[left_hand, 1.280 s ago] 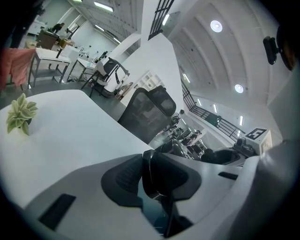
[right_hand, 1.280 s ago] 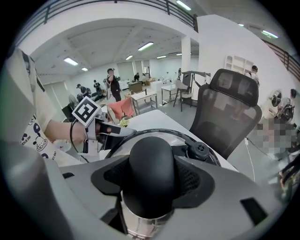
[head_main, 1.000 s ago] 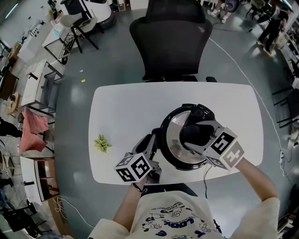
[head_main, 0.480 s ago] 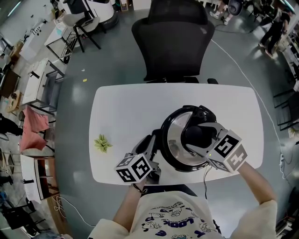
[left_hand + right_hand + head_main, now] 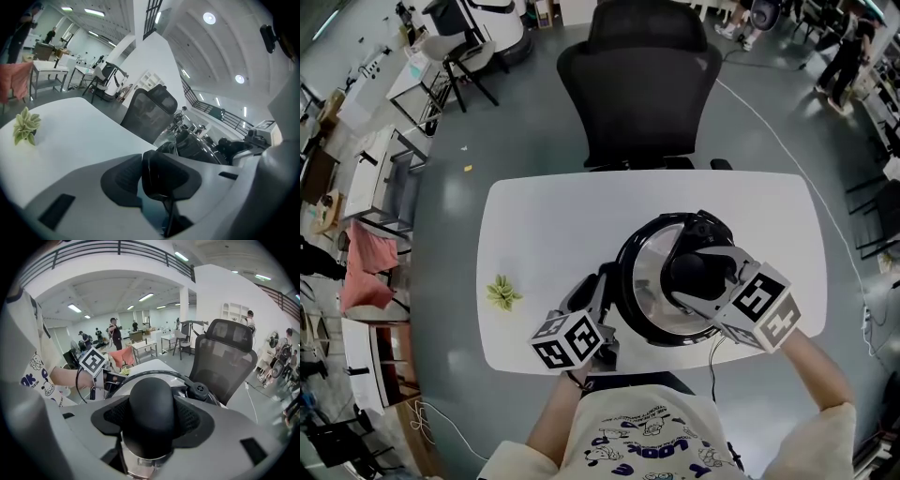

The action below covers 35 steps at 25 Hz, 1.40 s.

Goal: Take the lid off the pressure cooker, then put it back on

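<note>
Nearest the person: left gripper (image 5: pixel 602 292), jaws pinching the black side handle (image 5: pixel 161 176) of the pressure cooker (image 5: pixel 623 305). No visible shift from a second ago, so it is bracing the pot.

Just beyond: right gripper (image 5: pixel 698 274), jaws spread wide and clamped on the round black knob (image 5: pixel 152 404) at the middle of the lid (image 5: pixel 649 272). Its marker cube has drifted slightly outward, to the right in the head view. The grip itself looks unchanged.

Lid: sits on the cooker inside the black rim, no gap visible. The black fitting (image 5: pixel 705 225) at its far edge is at the same spot on the rim as a second ago, so there has been no real turn.

Reading: both holds are set and almost nothing has moved. The lid is neither lifting nor rotating. Whether this is the start of removal or the end of reseating cannot be told.

Further out: counter (image 5: pixel 544 225) with a small green plant (image 5: pixel 503 291) well to the left, apart from the cooker. An office chair (image 5: pixel 637 84) stands at the far side.
</note>
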Each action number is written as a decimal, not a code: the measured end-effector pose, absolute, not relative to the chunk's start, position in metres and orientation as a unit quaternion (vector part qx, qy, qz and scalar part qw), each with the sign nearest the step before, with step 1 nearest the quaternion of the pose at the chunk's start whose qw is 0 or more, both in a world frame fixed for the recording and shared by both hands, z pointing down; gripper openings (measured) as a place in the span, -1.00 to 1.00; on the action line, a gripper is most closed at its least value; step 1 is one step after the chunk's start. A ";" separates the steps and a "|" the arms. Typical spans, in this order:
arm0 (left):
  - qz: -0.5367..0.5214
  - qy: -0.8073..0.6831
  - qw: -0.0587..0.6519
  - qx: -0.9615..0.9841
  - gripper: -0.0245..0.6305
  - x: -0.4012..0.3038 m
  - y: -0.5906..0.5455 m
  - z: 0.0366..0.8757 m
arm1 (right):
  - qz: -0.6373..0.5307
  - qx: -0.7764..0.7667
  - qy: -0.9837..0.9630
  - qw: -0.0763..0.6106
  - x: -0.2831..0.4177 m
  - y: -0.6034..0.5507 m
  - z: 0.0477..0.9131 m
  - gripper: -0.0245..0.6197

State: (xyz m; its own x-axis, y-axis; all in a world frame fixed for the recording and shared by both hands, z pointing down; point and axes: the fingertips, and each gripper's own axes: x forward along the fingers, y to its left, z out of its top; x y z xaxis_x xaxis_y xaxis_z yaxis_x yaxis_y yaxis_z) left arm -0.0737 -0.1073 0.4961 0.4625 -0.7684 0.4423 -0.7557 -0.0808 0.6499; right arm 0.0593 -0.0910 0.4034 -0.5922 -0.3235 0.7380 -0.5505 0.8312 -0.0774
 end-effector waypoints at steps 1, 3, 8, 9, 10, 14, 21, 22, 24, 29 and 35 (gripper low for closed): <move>-0.004 -0.522 0.435 0.734 -0.57 -0.074 -0.107 0.496 | 0.153 0.252 -0.880 0.372 0.061 -0.092 0.400 -0.01; -0.001 -0.528 0.432 0.732 -0.57 -0.073 -0.108 0.495 | 0.154 0.263 -0.880 0.363 0.065 -0.096 0.393 -0.01; 0.012 -0.541 0.423 0.727 -0.57 -0.071 -0.107 0.496 | 0.153 0.298 -0.874 0.353 0.091 -0.101 0.383 -0.01; 0.015 -0.543 0.421 0.726 -0.57 -0.070 -0.107 0.496 | 0.157 0.305 -0.871 0.350 0.098 -0.102 0.382 -0.01; 0.017 -0.545 0.420 0.725 -0.57 -0.070 -0.106 0.496 | 0.162 0.313 -0.869 0.349 0.105 -0.103 0.382 -0.01; 0.025 -0.555 0.418 0.719 -0.57 -0.070 -0.106 0.495 | 0.174 0.348 -0.855 0.343 0.136 -0.104 0.378 -0.01; 0.038 -0.579 0.401 0.709 -0.57 -0.070 -0.106 0.496 | 0.193 0.401 -0.826 0.345 0.193 -0.094 0.382 -0.01; 0.042 -0.584 0.398 0.707 -0.57 -0.069 -0.105 0.496 | 0.198 0.408 -0.823 0.342 0.201 -0.091 0.383 -0.01; 0.048 -0.592 0.392 0.703 -0.57 -0.068 -0.105 0.496 | 0.207 0.422 -0.817 0.335 0.216 -0.086 0.382 -0.01; 0.051 -0.602 0.385 0.698 -0.57 -0.065 -0.103 0.495 | 0.221 0.452 -0.798 0.331 0.251 -0.066 0.388 -0.01; 0.055 -0.611 0.375 0.695 -0.57 -0.062 -0.102 0.496 | 0.247 0.482 -0.776 0.323 0.287 -0.037 0.402 -0.01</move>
State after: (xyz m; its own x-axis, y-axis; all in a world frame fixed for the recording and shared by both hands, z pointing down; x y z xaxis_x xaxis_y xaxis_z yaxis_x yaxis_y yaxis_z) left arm -0.0625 -0.1020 0.4962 0.2485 -0.8079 0.5343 -0.8905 0.0265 0.4543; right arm 0.2871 -0.0371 0.4020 -0.3263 -0.5881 0.7400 -0.9077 0.4134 -0.0717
